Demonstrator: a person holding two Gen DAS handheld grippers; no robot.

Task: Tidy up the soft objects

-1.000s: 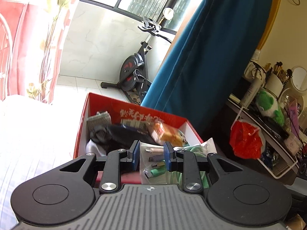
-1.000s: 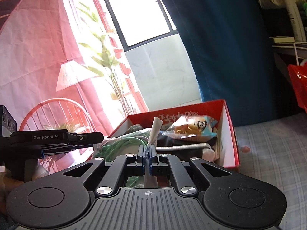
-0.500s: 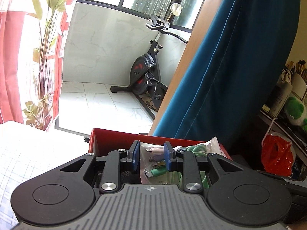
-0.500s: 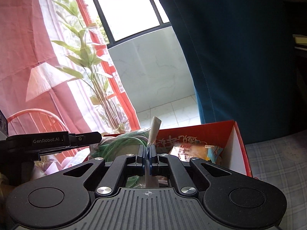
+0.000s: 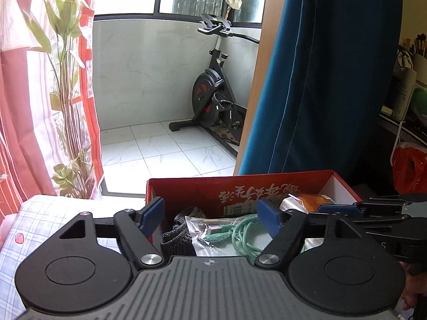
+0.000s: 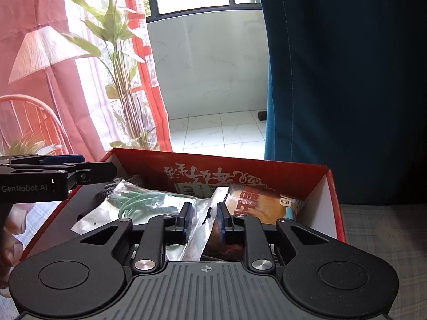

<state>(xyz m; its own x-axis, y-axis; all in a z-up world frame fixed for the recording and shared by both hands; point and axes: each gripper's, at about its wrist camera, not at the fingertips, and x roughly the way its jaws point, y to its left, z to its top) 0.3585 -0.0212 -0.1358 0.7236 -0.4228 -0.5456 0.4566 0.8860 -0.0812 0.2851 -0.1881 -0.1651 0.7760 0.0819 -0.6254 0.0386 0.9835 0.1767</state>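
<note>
The right gripper [image 6: 202,217] stands with its blue-padded fingers parted, a crinkled edge of the clear plastic bag [image 6: 157,208] rising in the gap between them – whether either pad touches the film cannot be told. The left gripper [image 5: 212,214] is spread wide over the near left part of the red cardboard box [image 5: 240,186], its pads clear of everything below. Inside the box, the clear plastic bag lies toward the left and middle, glossy and wrinkled, with a coiled green cable [image 6: 138,200] sealed inside it. Just left of the bag sits a dark grey knitted cloth [image 5: 177,233], ribbed and soft-looking. Toward the right lies an orange snack packet [image 6: 256,205], shiny and pillow-shaped, with a pale blue end near the white inner wall. The far inner wall is red with white printed characters and a small barcode label. The box rests on a checked bedsheet [image 6: 384,229] – pale plaid fabric. Beyond hang a teal curtain [image 5: 333,80] and a red sheer curtain [image 6: 26,26].
</note>
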